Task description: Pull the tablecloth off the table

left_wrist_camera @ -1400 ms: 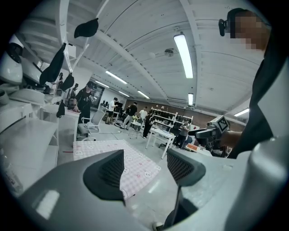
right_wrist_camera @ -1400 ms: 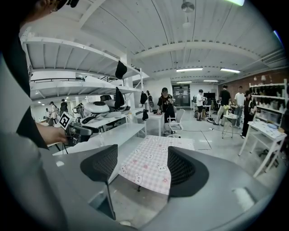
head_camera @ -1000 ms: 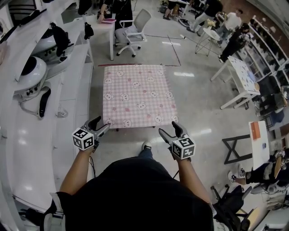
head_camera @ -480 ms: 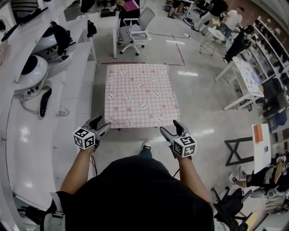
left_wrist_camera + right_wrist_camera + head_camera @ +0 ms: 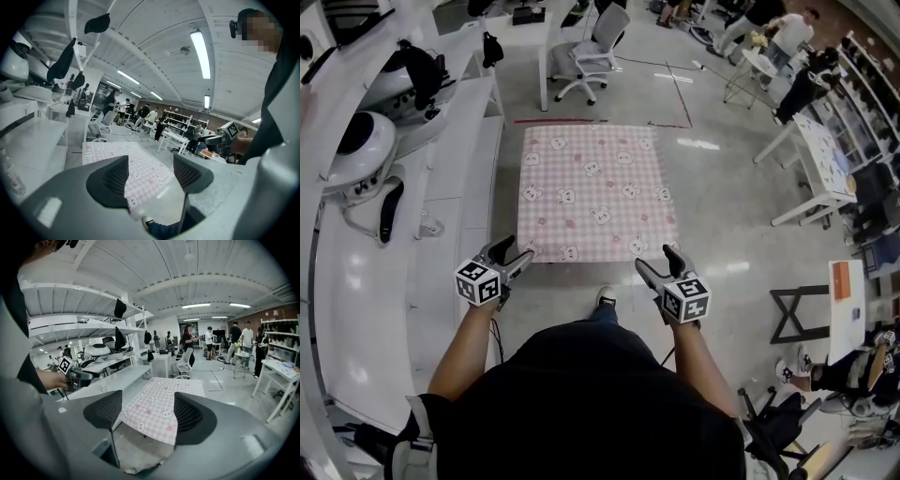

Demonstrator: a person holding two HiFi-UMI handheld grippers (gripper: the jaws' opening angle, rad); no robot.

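A pink checked tablecloth [image 5: 595, 192] with small bear prints covers a low square table in front of me. It also shows between the jaws as the tablecloth [image 5: 124, 161] in the left gripper view and the tablecloth [image 5: 159, 408] in the right gripper view. My left gripper [image 5: 517, 260] hovers open just short of the cloth's near left corner. My right gripper [image 5: 661, 264] stands open at the near right corner, one jaw over the cloth's edge. Neither holds anything.
A long white counter [image 5: 441, 187] with white helmets [image 5: 361, 150] runs along the left. A swivel chair [image 5: 595, 52] and a desk stand beyond the table. White tables [image 5: 811, 169] and people are at the right. My shoe [image 5: 605, 298] is near the cloth's front edge.
Both grippers have come slightly closer to the near edge of the cloth. The table now appears a little lower and nearer in the head view. Jaws stay as open as before.
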